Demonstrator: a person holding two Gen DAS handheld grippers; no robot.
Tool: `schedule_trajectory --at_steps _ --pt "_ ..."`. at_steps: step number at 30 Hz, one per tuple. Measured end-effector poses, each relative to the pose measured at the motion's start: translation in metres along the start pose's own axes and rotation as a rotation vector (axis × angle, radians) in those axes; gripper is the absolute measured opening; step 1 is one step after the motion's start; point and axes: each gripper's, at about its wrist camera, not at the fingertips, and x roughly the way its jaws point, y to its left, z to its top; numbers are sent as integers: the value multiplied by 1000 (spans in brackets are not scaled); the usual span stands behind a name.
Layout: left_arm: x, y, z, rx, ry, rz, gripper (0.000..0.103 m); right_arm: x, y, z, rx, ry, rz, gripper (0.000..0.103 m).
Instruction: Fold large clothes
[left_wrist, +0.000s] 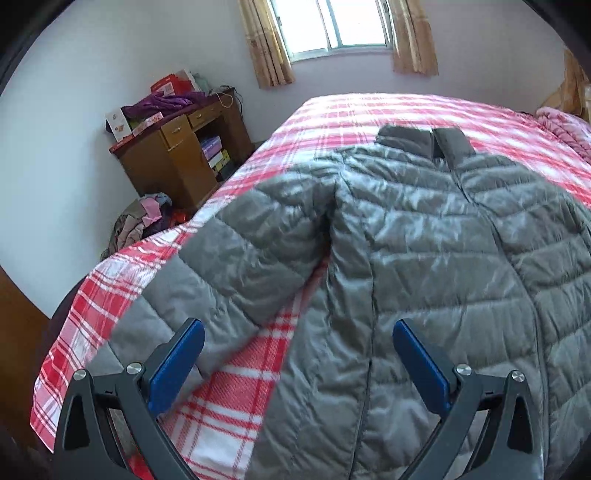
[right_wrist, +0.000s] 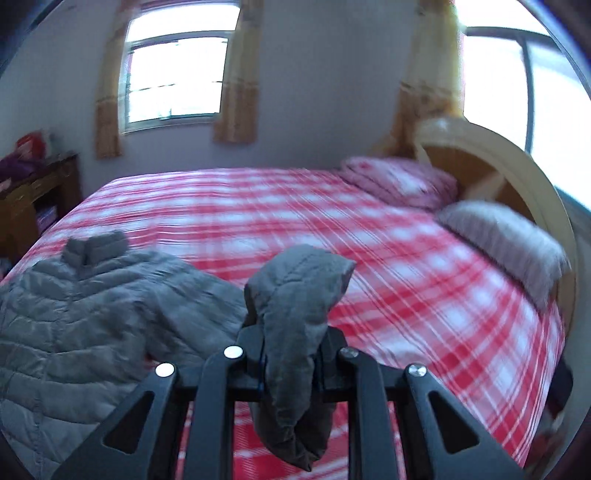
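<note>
Red-and-white plaid bedding (left_wrist: 325, 110) fills both views, the grey quilted puffer jacket (left_wrist: 424, 240) spread across centre frame under the wide-open left gripper (left_wrist: 298, 332), while the right gripper (right_wrist: 291, 343) pinches its sleeve (right_wrist: 295, 295) at lower centre.

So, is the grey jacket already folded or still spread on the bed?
Mostly spread: the grey jacket lies flat, front up, on the bed; the right gripper holds one sleeve end.

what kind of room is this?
A home bedroom: a bed with pillows and a headboard, plus a cluttered wooden desk. A grey jacket lies on the bed.
</note>
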Motion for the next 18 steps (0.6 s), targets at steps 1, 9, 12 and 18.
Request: schedule_trajectory --at_steps 1,9,12,18 --pt "0 1 3 -2 -5 2 102 -1 10 3 -22 -8 9 20" --pt "22 5 27 -29 -11 23 102 5 128 3 -236 -34 114 20" --pt "31 6 26 -40 3 26 102 13 171 -8 -299 -35 151 20" --pt "55 13 15 -33 42 53 102 24 246 -41 -414 -30 190 20"
